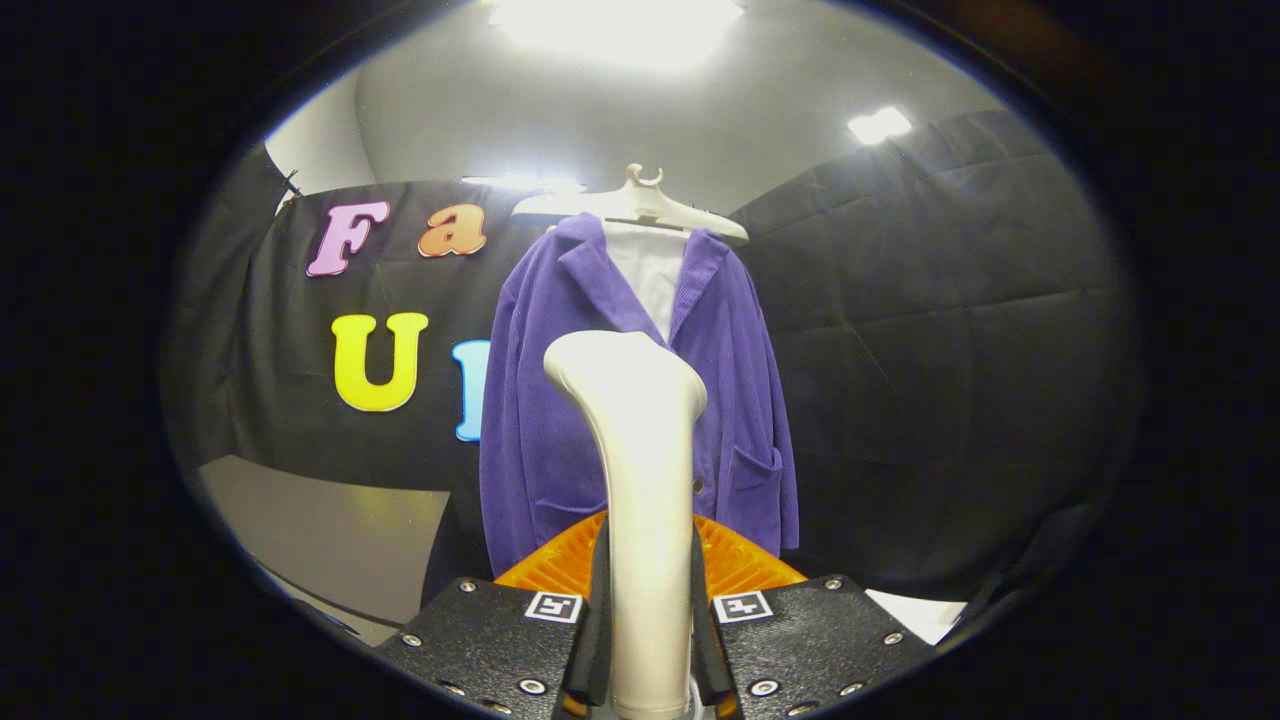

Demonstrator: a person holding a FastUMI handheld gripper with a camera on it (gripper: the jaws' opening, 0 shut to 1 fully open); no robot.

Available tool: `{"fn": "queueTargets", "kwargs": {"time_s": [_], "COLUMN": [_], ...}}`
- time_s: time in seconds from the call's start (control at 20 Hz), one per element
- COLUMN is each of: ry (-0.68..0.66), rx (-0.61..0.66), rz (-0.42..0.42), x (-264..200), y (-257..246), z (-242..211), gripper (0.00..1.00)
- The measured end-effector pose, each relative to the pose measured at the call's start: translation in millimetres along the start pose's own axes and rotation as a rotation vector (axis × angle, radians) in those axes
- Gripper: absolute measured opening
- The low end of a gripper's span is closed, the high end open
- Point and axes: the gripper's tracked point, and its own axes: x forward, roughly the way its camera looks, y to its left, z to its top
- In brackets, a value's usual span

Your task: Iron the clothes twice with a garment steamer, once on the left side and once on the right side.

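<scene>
Pinching white steamer (640,470), claw (648,640) fingers pressed on handle, purple jacket (740,400) on hanger (640,205) beyond

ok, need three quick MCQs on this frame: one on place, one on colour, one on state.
1. Where is the steamer relative to the tool?
A. clamped between its fingers
B. lying on the floor
C. hooked on the hanger

2. What colour is the jacket?
A. red
B. purple
C. green

3. What state is the jacket in?
A. folded in a pile
B. draped over a chair
C. hanging on a hanger

Answers: 1 A, both fingers press on the white handle, with the steamer's head rising ahead of them. 2 B, the fabric is purple over a white shirt. 3 C, its shoulders sit on the white hanger beyond the steamer.
</scene>
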Motion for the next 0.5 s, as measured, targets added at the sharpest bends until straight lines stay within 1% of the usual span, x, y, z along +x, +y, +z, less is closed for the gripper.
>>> {"fn": "queueTargets", "kwargs": {"time_s": [0.25, 0.5], "ry": [-0.080, -0.180], "rx": [0.008, 0.022], "rz": [-0.041, -0.087], "x": [21, 52], "y": [-20, -37], "z": [50, 104], "gripper": [0.33, 0.33]}}
